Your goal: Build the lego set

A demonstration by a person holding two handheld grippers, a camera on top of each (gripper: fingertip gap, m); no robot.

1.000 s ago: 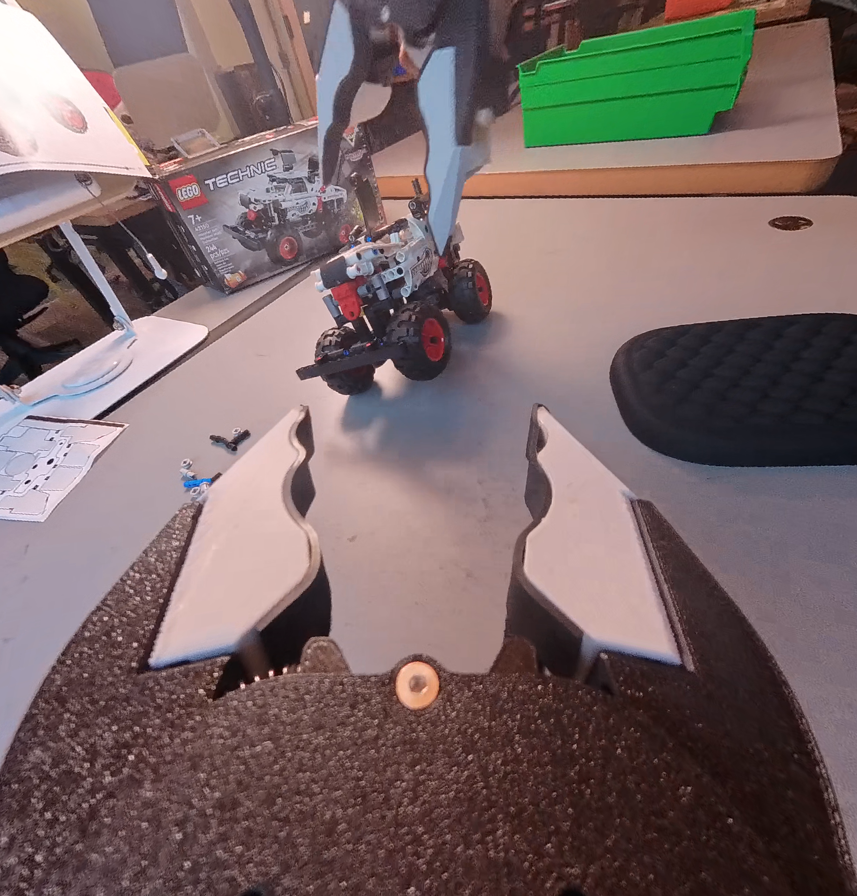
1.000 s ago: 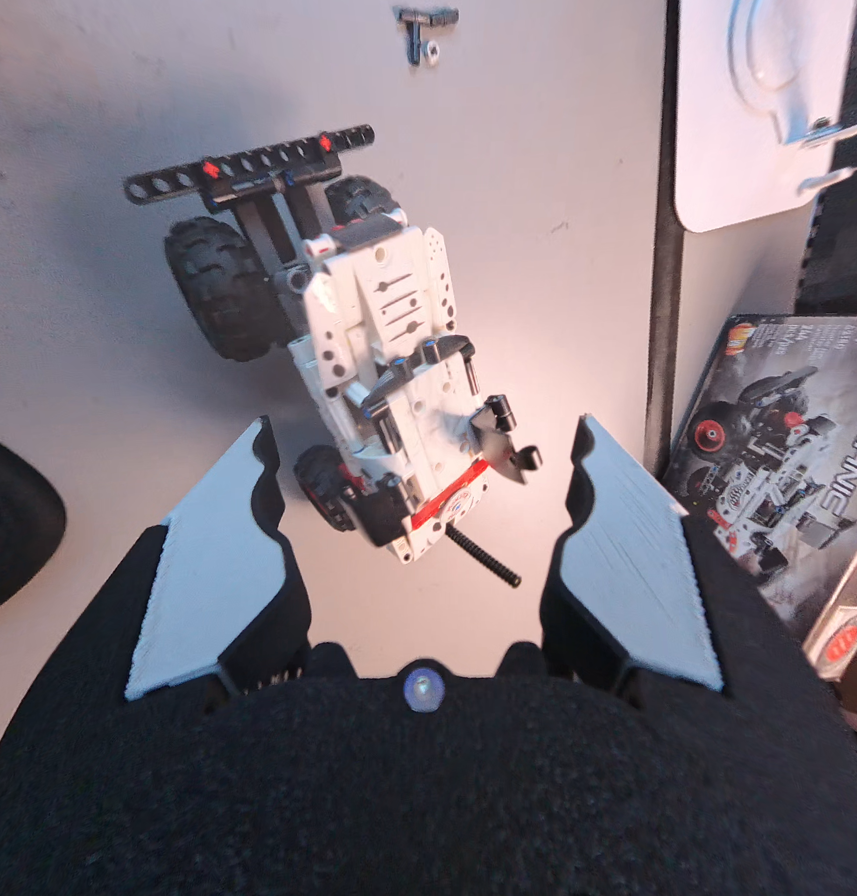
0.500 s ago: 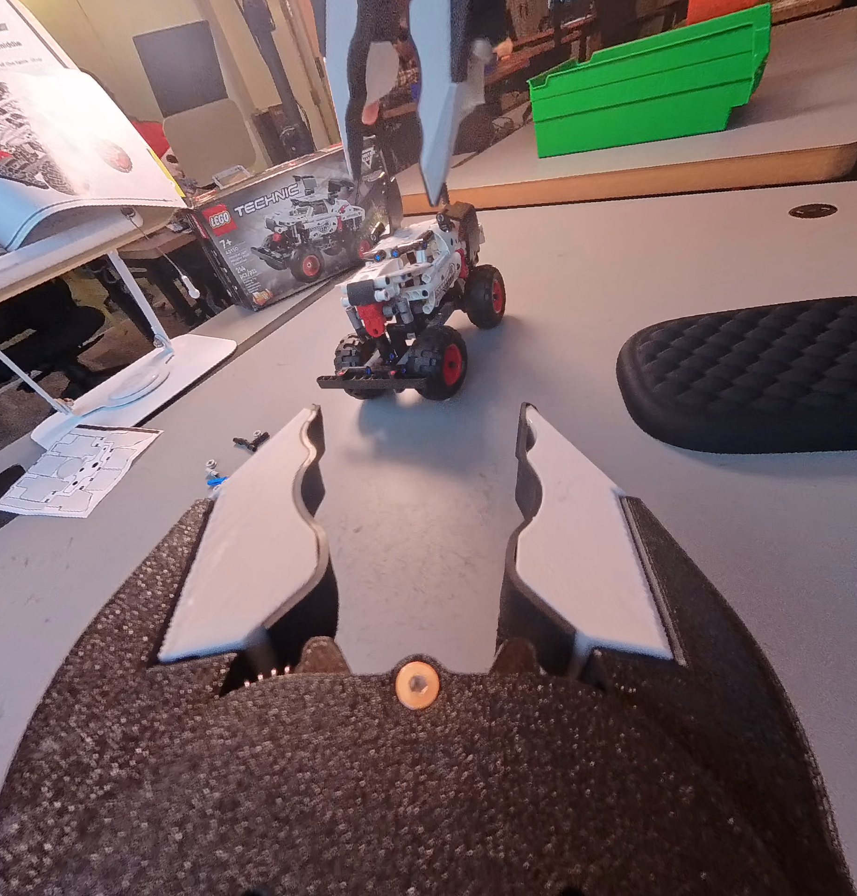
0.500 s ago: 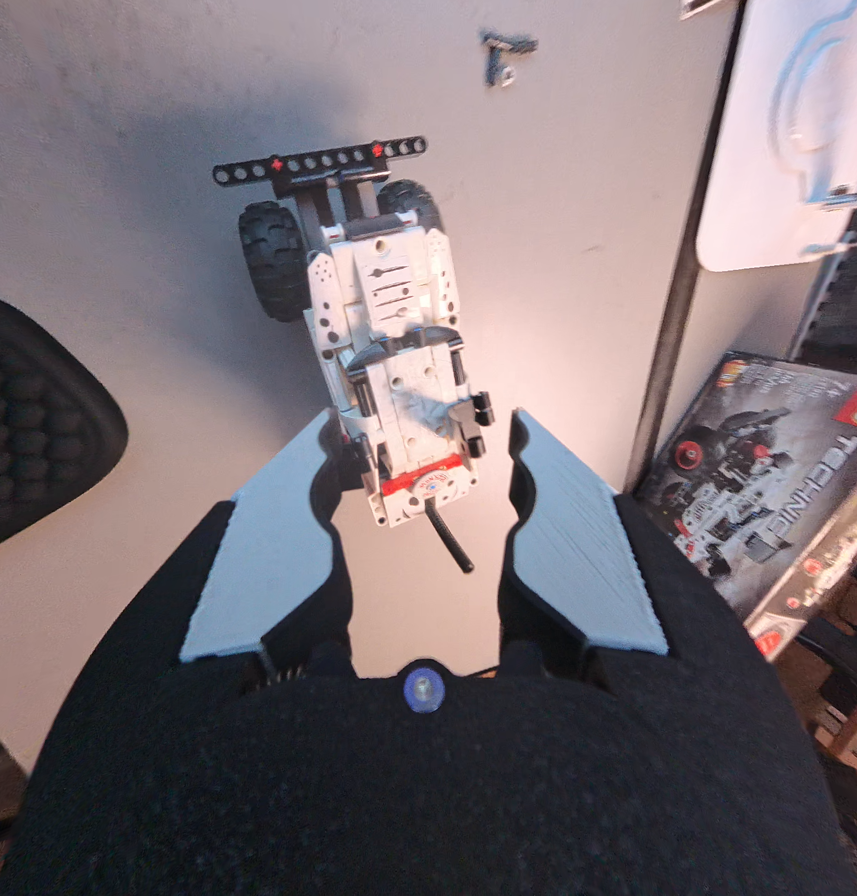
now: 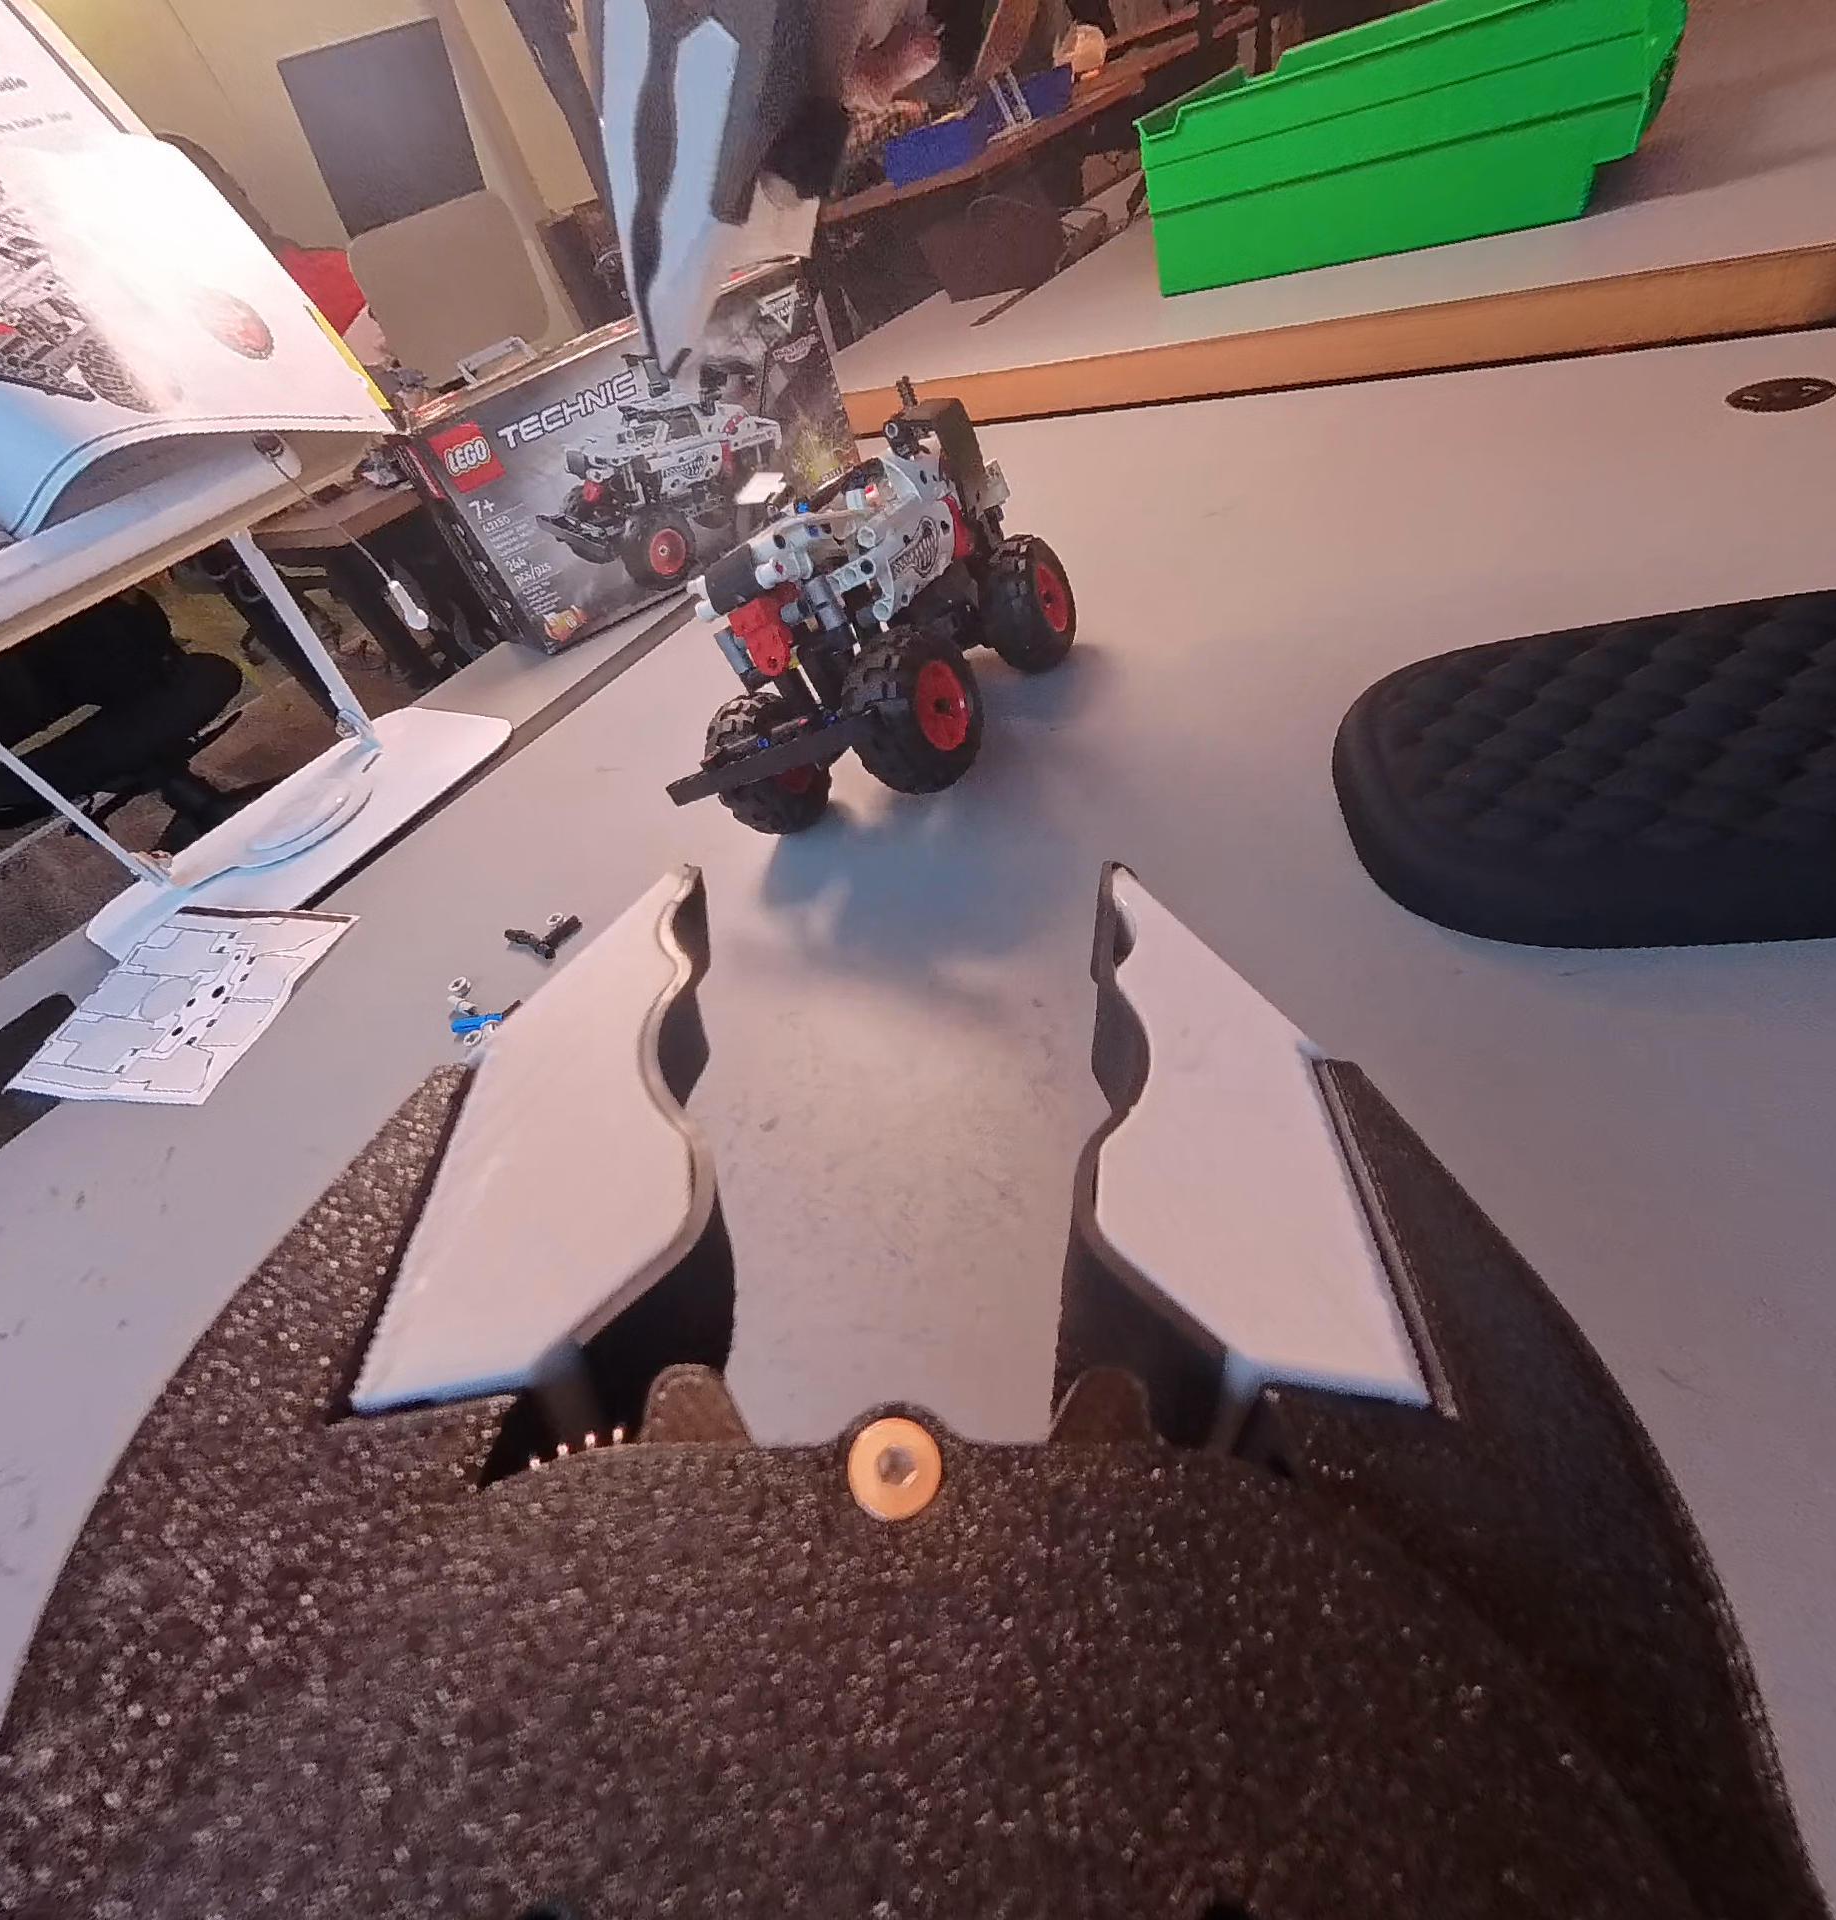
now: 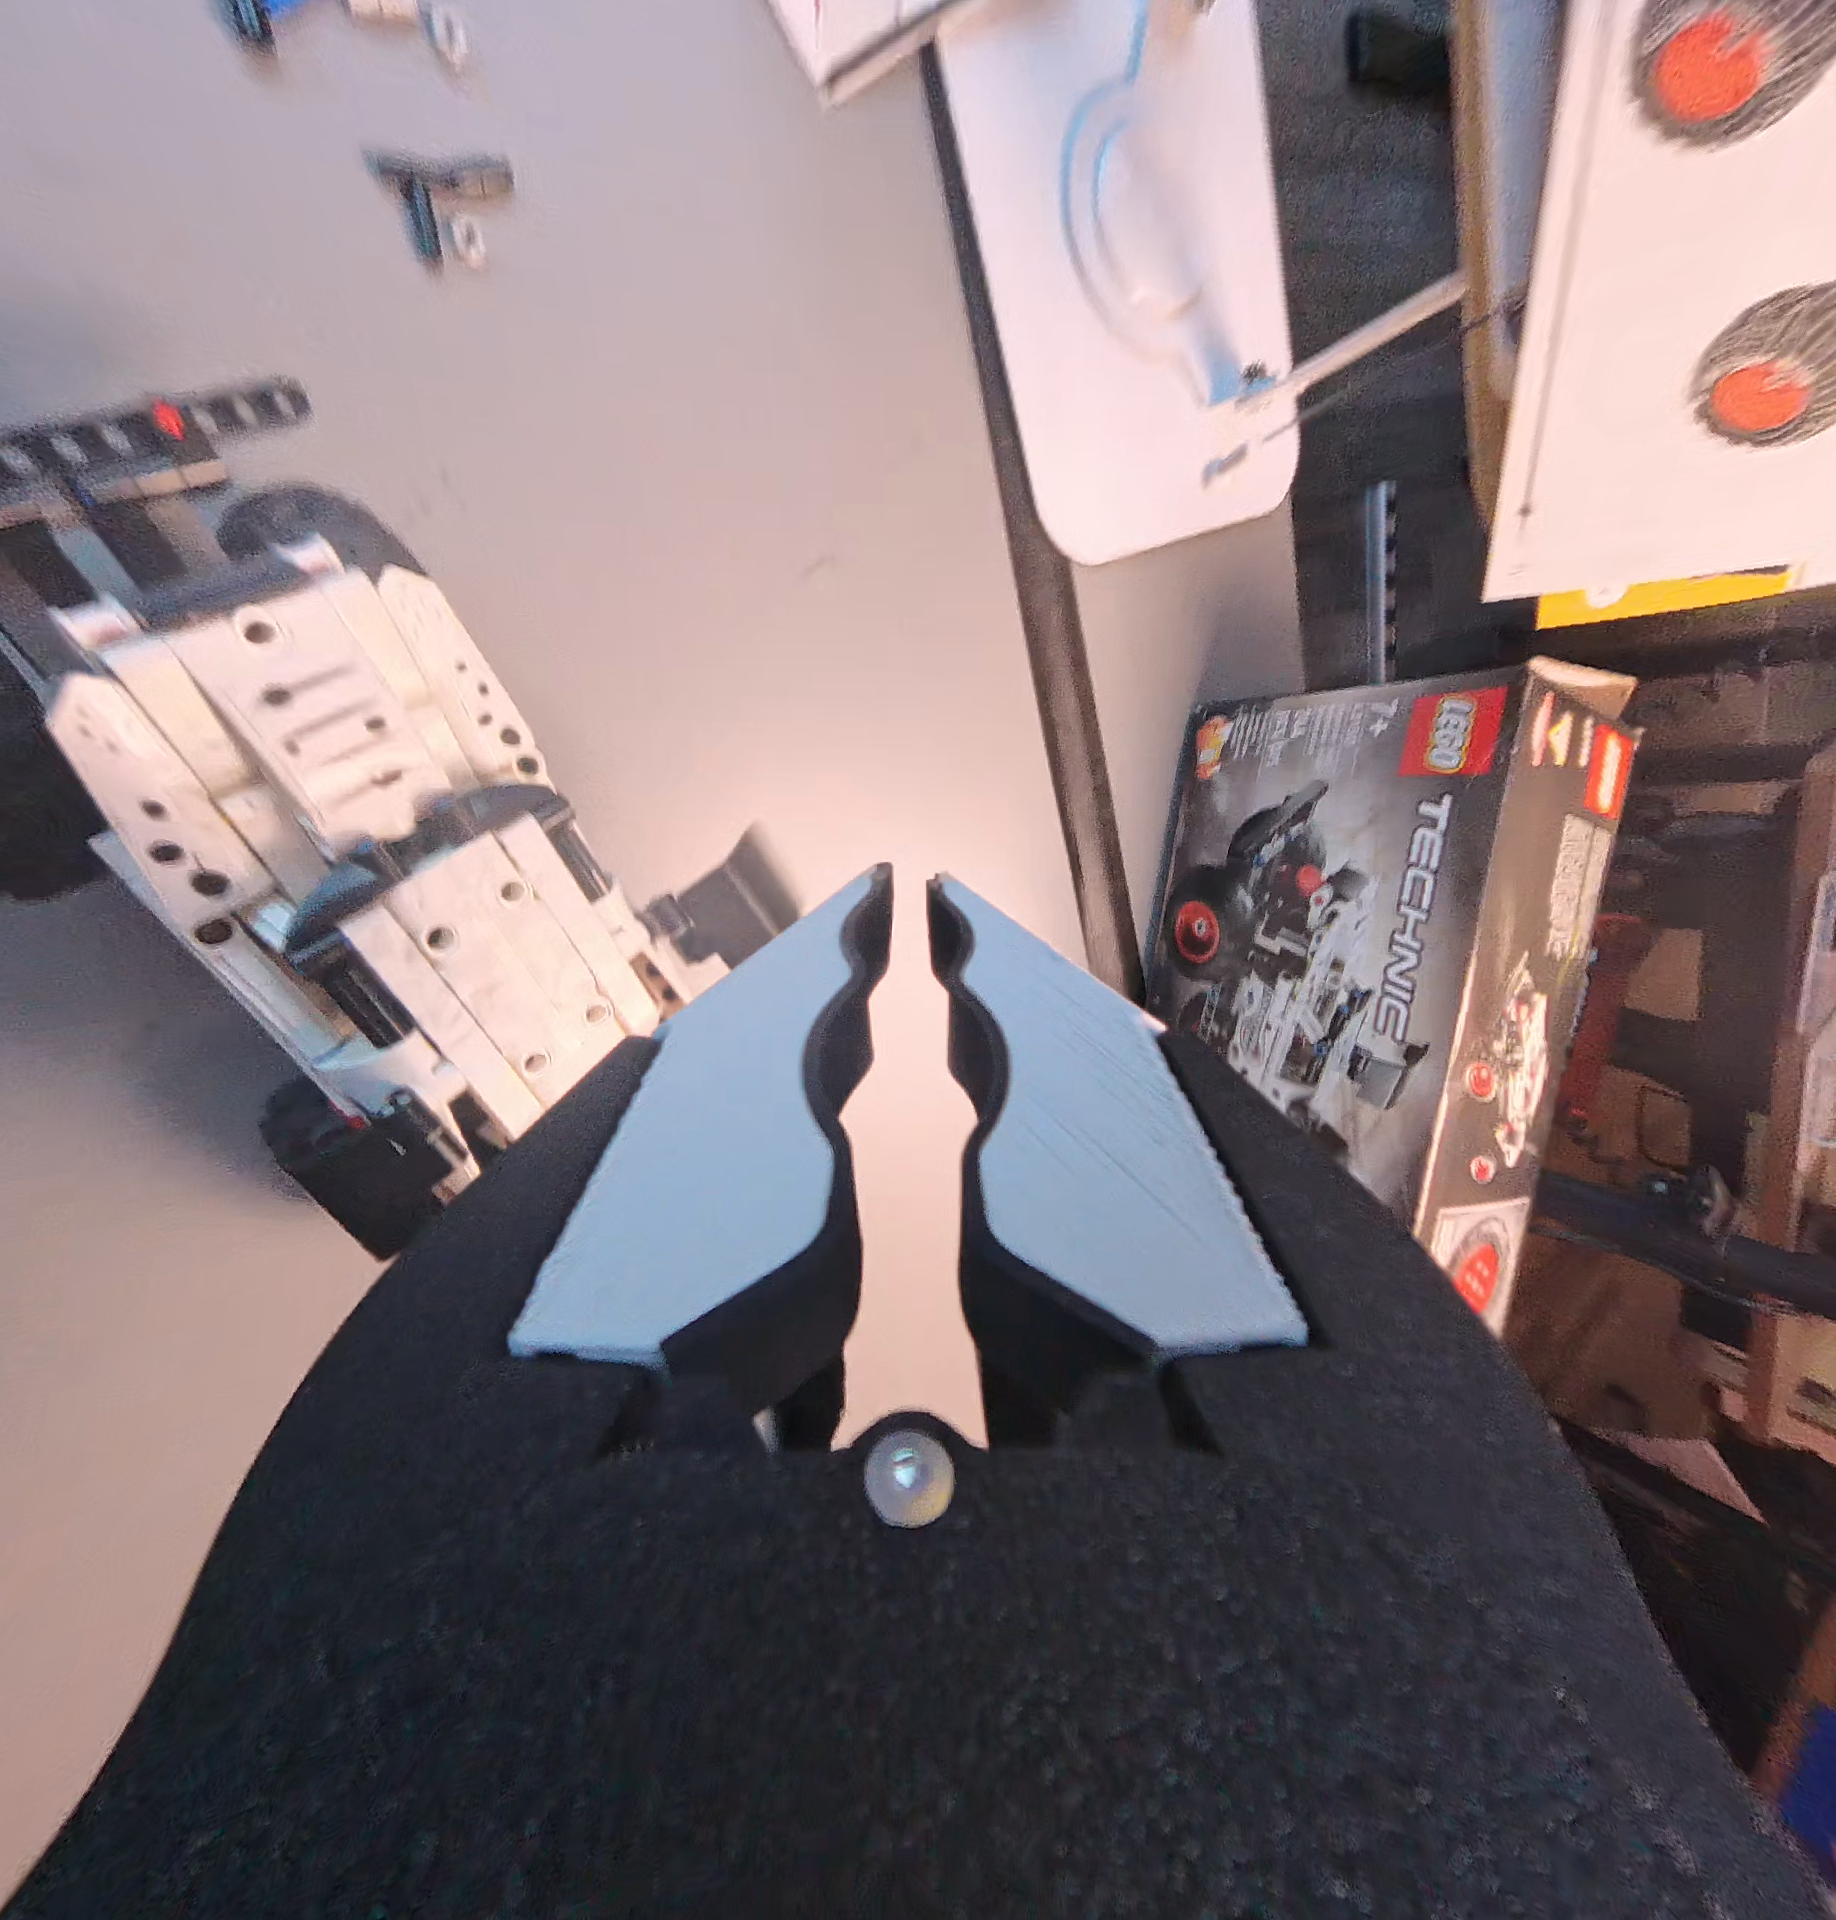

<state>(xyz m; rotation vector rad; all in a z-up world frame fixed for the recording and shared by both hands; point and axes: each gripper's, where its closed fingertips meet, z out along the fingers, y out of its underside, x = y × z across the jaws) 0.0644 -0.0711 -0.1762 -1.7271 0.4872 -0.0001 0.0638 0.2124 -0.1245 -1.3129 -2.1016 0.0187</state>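
Green bins (image 5: 1392, 156) sit behind the truck (image 5: 872, 623); left gripper (image 5: 898, 904) spread, right gripper (image 6: 909, 883) nearly closed, empty.

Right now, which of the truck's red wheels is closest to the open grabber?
The front red wheel beside the black bumper bar; the other red wheel sits farther back from the left gripper.

My white monster truck (image 5: 872, 613) stands upright on all four black tyres with red hubs, out in the middle of the grey table (image 5: 1257, 1039). A black bumper beam juts from its near-left end (a few loose small pieces (image 5: 540, 940) lie farther left).
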